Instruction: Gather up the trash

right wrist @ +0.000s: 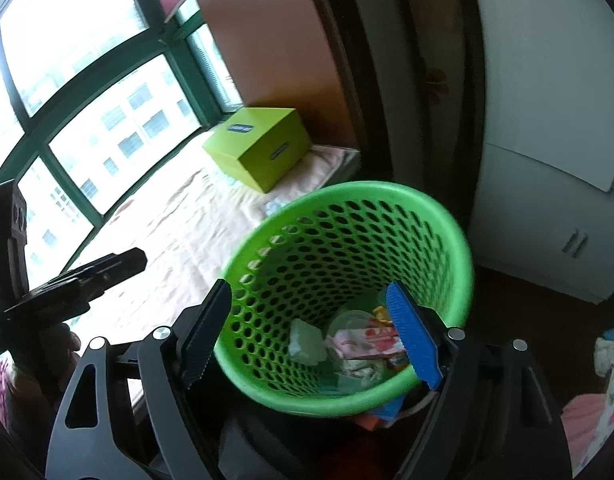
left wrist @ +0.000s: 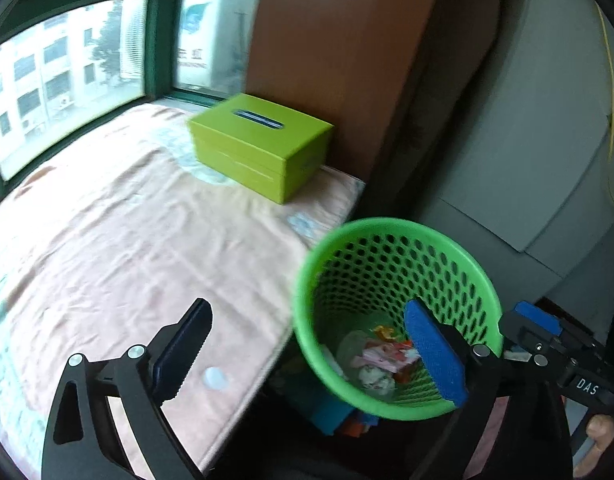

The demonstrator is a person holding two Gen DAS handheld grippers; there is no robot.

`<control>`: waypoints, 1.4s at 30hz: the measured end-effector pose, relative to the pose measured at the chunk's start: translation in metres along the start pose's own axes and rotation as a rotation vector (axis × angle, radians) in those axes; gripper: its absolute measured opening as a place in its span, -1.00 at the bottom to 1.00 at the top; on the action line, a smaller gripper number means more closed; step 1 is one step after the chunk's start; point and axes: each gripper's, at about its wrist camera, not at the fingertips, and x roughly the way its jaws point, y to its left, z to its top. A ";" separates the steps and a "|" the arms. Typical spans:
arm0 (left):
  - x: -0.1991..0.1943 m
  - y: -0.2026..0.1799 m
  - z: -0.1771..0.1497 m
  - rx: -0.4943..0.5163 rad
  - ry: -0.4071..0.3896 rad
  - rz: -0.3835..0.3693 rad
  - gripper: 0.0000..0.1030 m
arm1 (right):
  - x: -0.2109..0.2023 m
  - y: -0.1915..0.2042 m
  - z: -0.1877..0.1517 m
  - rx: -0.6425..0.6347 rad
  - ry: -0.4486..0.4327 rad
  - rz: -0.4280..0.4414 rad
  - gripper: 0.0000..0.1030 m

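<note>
Both the left gripper [left wrist: 315,356] and right gripper [right wrist: 311,332], jaws apart and empty, hang over the green basket [right wrist: 459,232] (wrappers [right wrist: 359,344] already inside), apparently having let go there.

Green basket [left wrist: 395,236] blurred, its foot hidden behind the bed edge; crumpled trash [right wrist: 359,346] inside too smeared to identify

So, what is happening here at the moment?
A person holds a gripper in each hand, collecting trash. Both the left gripper and right gripper are open and empty. Wrappers lie in the green basket beside the bed. A green tissue box sits on the bed.
</note>
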 end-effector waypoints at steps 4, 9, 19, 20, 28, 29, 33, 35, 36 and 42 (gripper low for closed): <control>-0.016 0.018 -0.003 -0.033 -0.027 0.047 0.85 | 0.003 0.015 0.002 -0.025 -0.003 0.032 0.63; -0.030 0.043 -0.009 -0.085 -0.041 0.125 0.86 | 0.008 0.038 0.005 -0.067 -0.005 0.068 0.70; -0.060 0.079 -0.021 -0.143 -0.075 0.263 0.86 | 0.020 0.082 0.015 -0.151 -0.028 0.109 0.76; -0.064 0.081 -0.021 -0.144 -0.077 0.275 0.86 | 0.020 0.087 0.016 -0.163 -0.032 0.112 0.76; -0.089 0.107 -0.029 -0.192 -0.112 0.377 0.86 | 0.023 0.116 0.019 -0.220 -0.060 0.125 0.81; -0.091 0.110 -0.030 -0.200 -0.116 0.389 0.86 | 0.024 0.119 0.019 -0.224 -0.063 0.126 0.81; -0.103 0.122 -0.036 -0.239 -0.136 0.424 0.86 | 0.025 0.130 0.018 -0.241 -0.077 0.128 0.81; -0.109 0.126 -0.038 -0.258 -0.146 0.430 0.86 | 0.025 0.137 0.015 -0.258 -0.090 0.123 0.81; -0.111 0.127 -0.039 -0.263 -0.151 0.437 0.86 | 0.025 0.140 0.013 -0.267 -0.091 0.126 0.82; -0.121 0.131 -0.047 -0.280 -0.162 0.473 0.86 | 0.027 0.158 0.002 -0.322 -0.079 0.137 0.84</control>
